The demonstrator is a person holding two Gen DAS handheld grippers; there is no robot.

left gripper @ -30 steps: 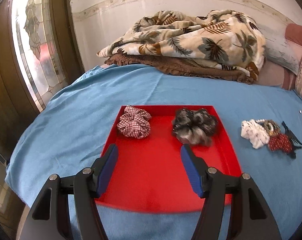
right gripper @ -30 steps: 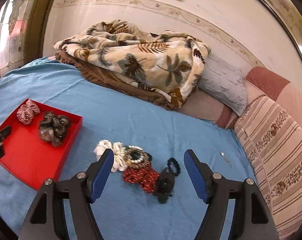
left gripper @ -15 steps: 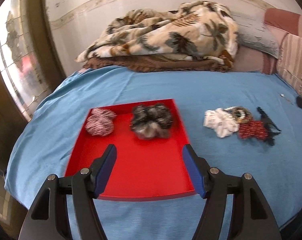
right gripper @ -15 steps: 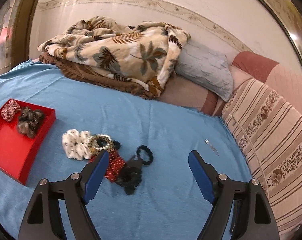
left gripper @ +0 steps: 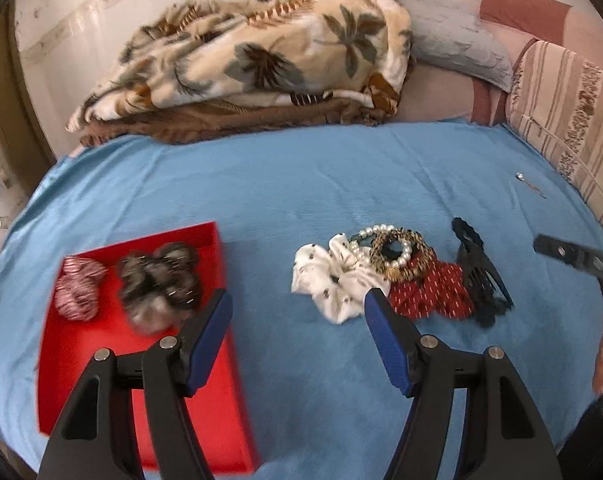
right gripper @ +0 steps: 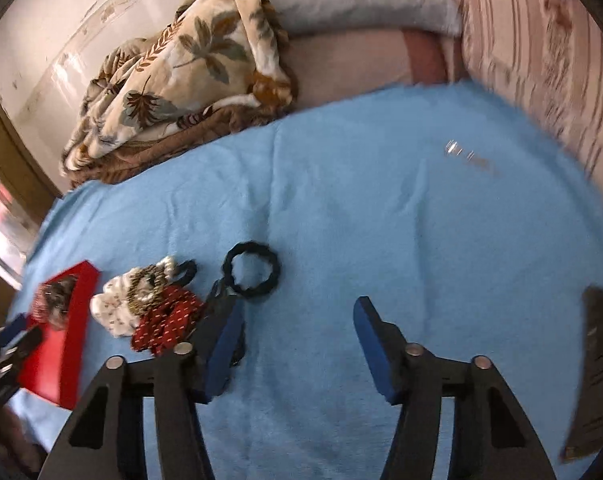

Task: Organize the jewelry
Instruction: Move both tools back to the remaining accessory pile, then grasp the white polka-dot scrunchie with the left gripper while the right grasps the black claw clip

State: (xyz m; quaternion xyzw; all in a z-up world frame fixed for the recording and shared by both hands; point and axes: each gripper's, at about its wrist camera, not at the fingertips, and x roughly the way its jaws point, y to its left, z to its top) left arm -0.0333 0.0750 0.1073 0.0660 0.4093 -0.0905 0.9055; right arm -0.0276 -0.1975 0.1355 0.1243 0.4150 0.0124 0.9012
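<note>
A red tray [left gripper: 81,380] lies at the left of the blue bedsheet and holds a checked scrunchie [left gripper: 79,288] and a dark grey scrunchie [left gripper: 159,284]. To its right is a pile: a white scrunchie [left gripper: 333,280], a pearl-and-gold ring [left gripper: 397,254], a red scrunchie [left gripper: 433,290] and a black clip [left gripper: 481,276]. My left gripper [left gripper: 297,300] hovers open between tray and pile, holding nothing. My right gripper [right gripper: 297,306] is right of the pile, its jaws closing over bare sheet. A black hair tie [right gripper: 251,274] lies just beyond its left finger.
A leaf-print blanket [left gripper: 261,60] and pillows [left gripper: 461,52] are heaped along the far wall. A small silver pin [right gripper: 467,158] lies on the sheet at the far right. A dark flat object [right gripper: 597,360] sits at the right edge.
My left gripper has swung right, from over the tray toward the pile. My right gripper has rolled and moved right of the pile, and its jaws have narrowed.
</note>
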